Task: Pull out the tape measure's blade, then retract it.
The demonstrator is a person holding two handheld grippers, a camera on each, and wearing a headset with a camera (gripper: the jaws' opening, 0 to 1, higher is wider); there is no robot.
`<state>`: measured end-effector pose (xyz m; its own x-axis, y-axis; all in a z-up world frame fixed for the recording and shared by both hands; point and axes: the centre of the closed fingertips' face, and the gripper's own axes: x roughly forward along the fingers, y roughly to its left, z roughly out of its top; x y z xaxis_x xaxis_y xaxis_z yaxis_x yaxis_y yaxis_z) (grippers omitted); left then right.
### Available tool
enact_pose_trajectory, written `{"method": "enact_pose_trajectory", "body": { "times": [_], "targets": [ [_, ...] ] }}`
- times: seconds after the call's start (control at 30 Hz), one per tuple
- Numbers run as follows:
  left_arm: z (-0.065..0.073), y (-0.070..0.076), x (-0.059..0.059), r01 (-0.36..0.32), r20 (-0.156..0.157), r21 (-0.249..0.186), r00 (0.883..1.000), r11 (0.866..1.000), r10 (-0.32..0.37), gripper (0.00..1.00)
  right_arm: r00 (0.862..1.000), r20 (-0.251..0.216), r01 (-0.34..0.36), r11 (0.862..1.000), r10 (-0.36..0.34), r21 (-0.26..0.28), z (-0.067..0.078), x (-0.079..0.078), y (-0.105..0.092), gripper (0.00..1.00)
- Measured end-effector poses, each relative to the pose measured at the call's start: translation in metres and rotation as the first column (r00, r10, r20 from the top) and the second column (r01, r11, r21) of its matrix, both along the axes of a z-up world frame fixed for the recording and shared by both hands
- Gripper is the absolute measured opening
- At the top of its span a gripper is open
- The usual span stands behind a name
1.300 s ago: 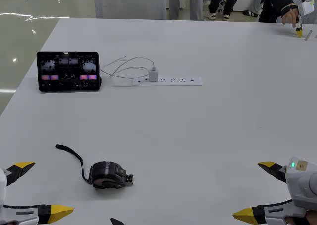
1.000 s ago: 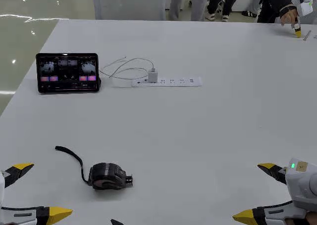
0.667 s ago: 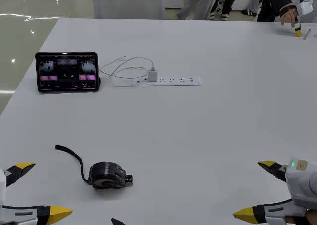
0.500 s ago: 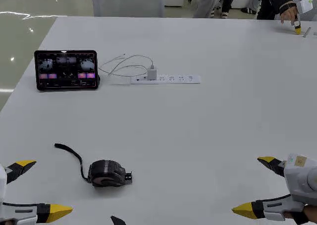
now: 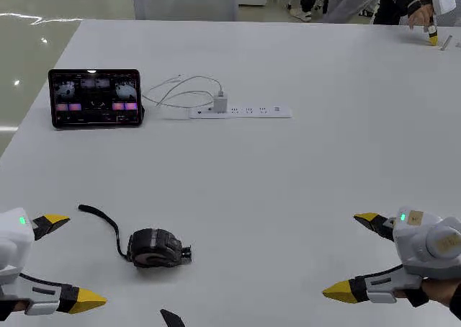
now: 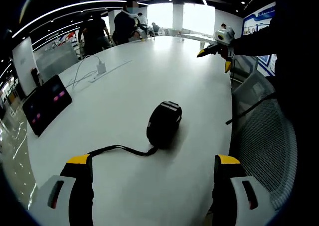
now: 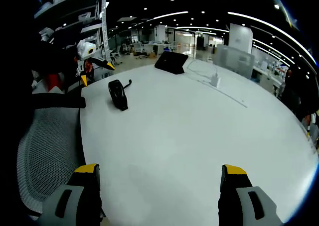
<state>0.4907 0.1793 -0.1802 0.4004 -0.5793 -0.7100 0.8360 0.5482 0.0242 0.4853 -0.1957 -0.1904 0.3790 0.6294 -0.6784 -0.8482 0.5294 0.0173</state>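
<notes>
Head view: left claw [image 5: 75, 258] partly cut off; tape measure [image 5: 153, 248] blade hidden.

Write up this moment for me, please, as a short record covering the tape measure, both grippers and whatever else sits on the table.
tape measure: black, lying on the white table, no blade drawn out
strap: trails off to the left of the case
left gripper: open, empty, close to the tape measure but not touching it
right gripper: open, empty, well off to the right
tablet: propped at the far left, screen lit
power strip: beside the tablet, charger plugged in
stage: pull not yet begun
</notes>
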Motion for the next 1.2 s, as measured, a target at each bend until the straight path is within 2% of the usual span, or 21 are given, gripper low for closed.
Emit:
{"method": "enact_pose_trajectory", "body": {
  "times": [0.03, 0.27, 0.57, 0.67, 0.8, 0.9, 0.93, 0.97, 1.0, 1.07, 1.2],
  "targets": [
    [-0.001, -0.002, 0.000, 0.023, -0.016, 0.016, 1.000, 1.000, -0.023, 0.99, 1.000, 0.007, -0.027, 1.000, 0.027, -0.011, -0.001, 0.000, 0.003, 1.00],
    [0.005, -0.021, 0.010, 0.093, -0.007, 0.023, 0.996, 0.995, -0.093, 0.99, 0.998, 0.000, -0.064, 0.998, 0.064, -0.005, 0.002, 0.006, 0.018, 1.00],
    [0.008, -0.047, 0.021, 0.184, -0.024, 0.034, 0.983, 0.982, -0.183, 0.99, 0.995, -0.021, -0.092, 0.995, 0.093, 0.023, 0.005, 0.013, 0.038, 1.00],
    [0.007, -0.054, 0.022, 0.226, -0.025, 0.052, 0.974, 0.973, -0.225, 0.96, 0.994, -0.016, -0.106, 0.994, 0.107, 0.024, 0.004, 0.017, 0.043, 1.00],
    [0.000, -0.062, 0.024, 0.272, -0.040, 0.092, 0.962, 0.958, -0.269, 0.93, 0.992, -0.014, -0.126, 0.992, 0.126, 0.020, 0.004, 0.020, 0.052, 1.00],
    [-0.009, -0.067, 0.026, 0.281, -0.059, 0.115, 0.959, 0.953, -0.276, 0.90, 0.990, -0.008, -0.138, 0.990, 0.139, 0.021, 0.004, 0.023, 0.059, 1.00],
    [-0.013, -0.064, 0.027, 0.277, -0.072, 0.140, 0.960, 0.950, -0.270, 0.89, 0.990, -0.007, -0.142, 0.990, 0.142, 0.022, 0.004, 0.024, 0.061, 1.00],
    [-0.020, -0.064, 0.022, 0.284, -0.123, 0.151, 0.956, 0.947, -0.267, 0.87, 0.989, -0.006, -0.148, 0.989, 0.149, 0.027, 0.005, 0.025, 0.064, 1.00],
    [-0.022, -0.066, 0.022, 0.293, -0.124, 0.150, 0.953, 0.944, -0.276, 0.86, 0.988, -0.006, -0.153, 0.988, 0.153, 0.029, 0.005, 0.025, 0.066, 1.00],
    [-0.025, -0.071, 0.021, 0.335, -0.106, 0.161, 0.941, 0.929, -0.321, 0.84, 0.987, 0.004, -0.164, 0.986, 0.164, 0.025, 0.006, 0.027, 0.071, 1.00],
    [-0.029, -0.079, 0.023, 0.356, -0.104, 0.162, 0.934, 0.920, -0.343, 0.80, 0.984, 0.006, -0.178, 0.984, 0.178, 0.029, 0.007, 0.029, 0.079, 1.00]
  ]
}}
